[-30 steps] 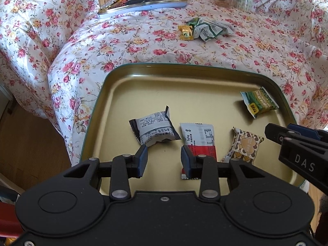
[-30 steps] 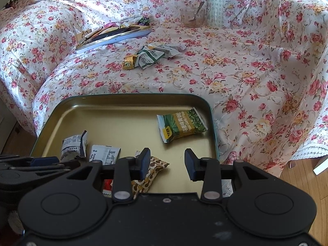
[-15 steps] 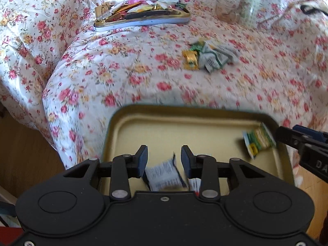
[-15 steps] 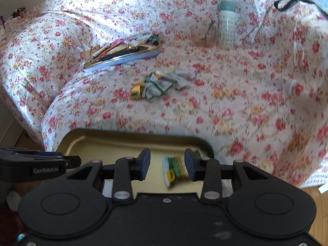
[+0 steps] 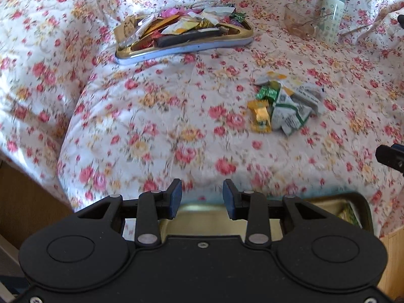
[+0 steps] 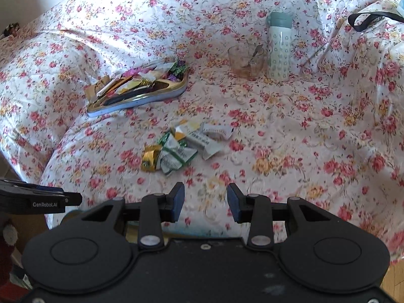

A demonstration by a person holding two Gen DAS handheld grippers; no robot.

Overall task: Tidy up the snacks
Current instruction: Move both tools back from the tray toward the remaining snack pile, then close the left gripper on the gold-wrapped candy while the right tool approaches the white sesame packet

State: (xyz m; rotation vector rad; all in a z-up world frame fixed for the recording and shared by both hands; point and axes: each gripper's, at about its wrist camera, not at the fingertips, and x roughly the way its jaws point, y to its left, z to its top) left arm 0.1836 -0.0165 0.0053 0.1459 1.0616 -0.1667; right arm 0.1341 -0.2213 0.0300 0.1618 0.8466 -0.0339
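Both hands have lifted away from the gold tray, and the left gripper and right gripper hang open and empty, with the loose snack pile ahead of the jaws, likely next.

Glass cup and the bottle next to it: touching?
Cannot tell. In the right wrist view the glass cup overlaps the bottle, with no visible gap or clear contact.

The left gripper hangs with jaws apart and empty over the gold tray. At one o'clock lies a snack pile; at eleven, a full tin.
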